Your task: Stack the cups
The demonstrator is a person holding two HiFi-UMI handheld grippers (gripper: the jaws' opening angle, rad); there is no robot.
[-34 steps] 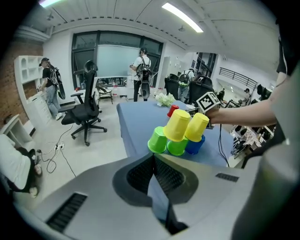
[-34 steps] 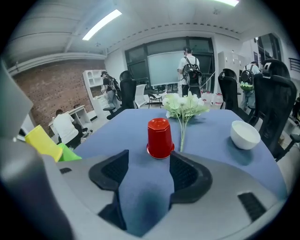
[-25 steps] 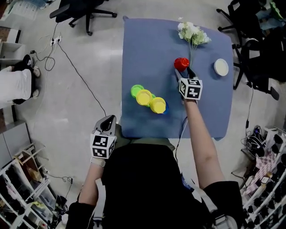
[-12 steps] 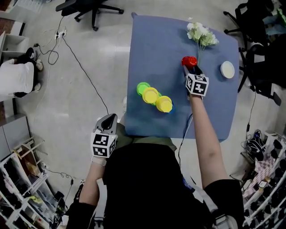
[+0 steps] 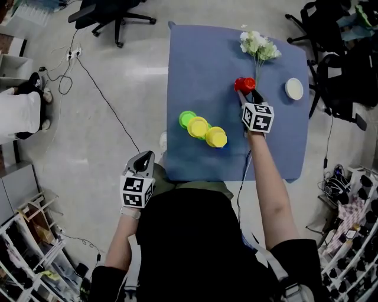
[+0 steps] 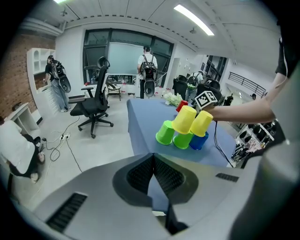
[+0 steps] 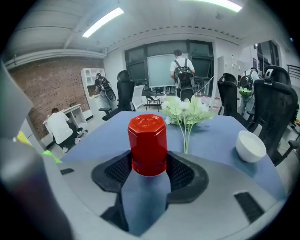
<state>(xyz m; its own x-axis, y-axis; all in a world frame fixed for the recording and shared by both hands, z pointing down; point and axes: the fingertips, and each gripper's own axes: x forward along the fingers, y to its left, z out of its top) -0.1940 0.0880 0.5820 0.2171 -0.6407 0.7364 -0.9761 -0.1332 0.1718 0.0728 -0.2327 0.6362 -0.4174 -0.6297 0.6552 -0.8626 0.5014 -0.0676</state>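
two states: left fingers (image 6: 140, 176) clenched empty, right fingers (image 7: 119, 171) just narrowed onto the red cup (image 7: 147, 143)

open-plan office or lab space: rolling office chairs (image 5: 112, 15), strip ceiling lights (image 7: 101, 22), brick wall (image 7: 42, 89), cables (image 5: 100, 88) trailing over pale floor (image 5: 118, 135), storage racks (image 5: 41, 248), person with backpack (image 7: 180, 70) by glazed partition (image 7: 159, 63).

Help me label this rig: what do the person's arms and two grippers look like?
Both the left gripper and right gripper are grey, with black ribbed pads and a white cube of black square markers. The person wears a black short-sleeved top; a dark cable hangs by the right forearm.
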